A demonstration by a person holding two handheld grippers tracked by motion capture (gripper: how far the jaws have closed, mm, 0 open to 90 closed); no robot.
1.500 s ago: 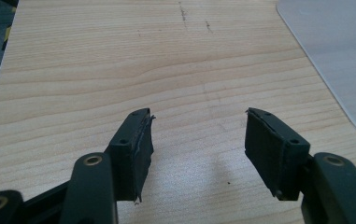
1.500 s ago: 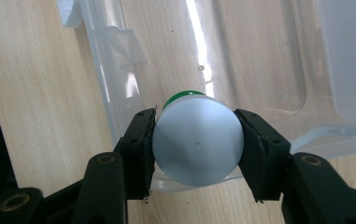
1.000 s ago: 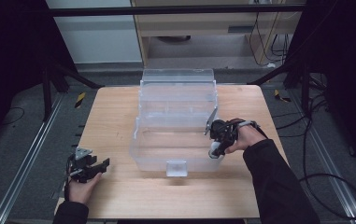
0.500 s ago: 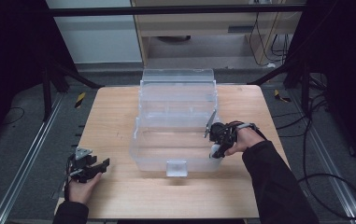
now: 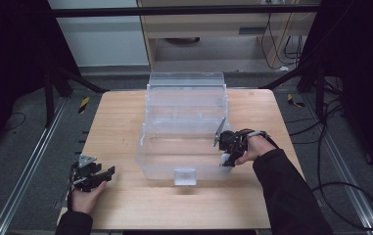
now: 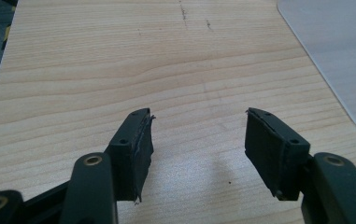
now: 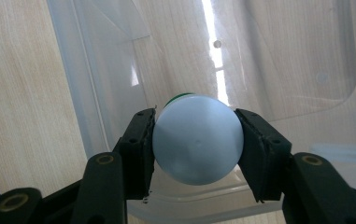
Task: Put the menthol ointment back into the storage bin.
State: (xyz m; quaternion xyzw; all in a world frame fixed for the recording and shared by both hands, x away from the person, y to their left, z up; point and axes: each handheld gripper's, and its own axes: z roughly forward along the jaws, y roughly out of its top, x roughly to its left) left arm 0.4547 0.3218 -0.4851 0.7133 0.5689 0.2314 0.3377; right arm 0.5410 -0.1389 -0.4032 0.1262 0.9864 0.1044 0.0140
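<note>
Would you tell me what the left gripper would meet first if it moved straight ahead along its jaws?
Probably nothing: the left gripper is open over bare wooden table, and the clear plastic box lies off to one side.

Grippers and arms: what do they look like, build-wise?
Both are black two-jaw tools. The left gripper has ribbed dark pads, brass-coloured pivot rivets and a grey three-cornered plate on top. The right gripper is built the same, with a black cable trailing off. The person wears dark long sleeves.
</note>
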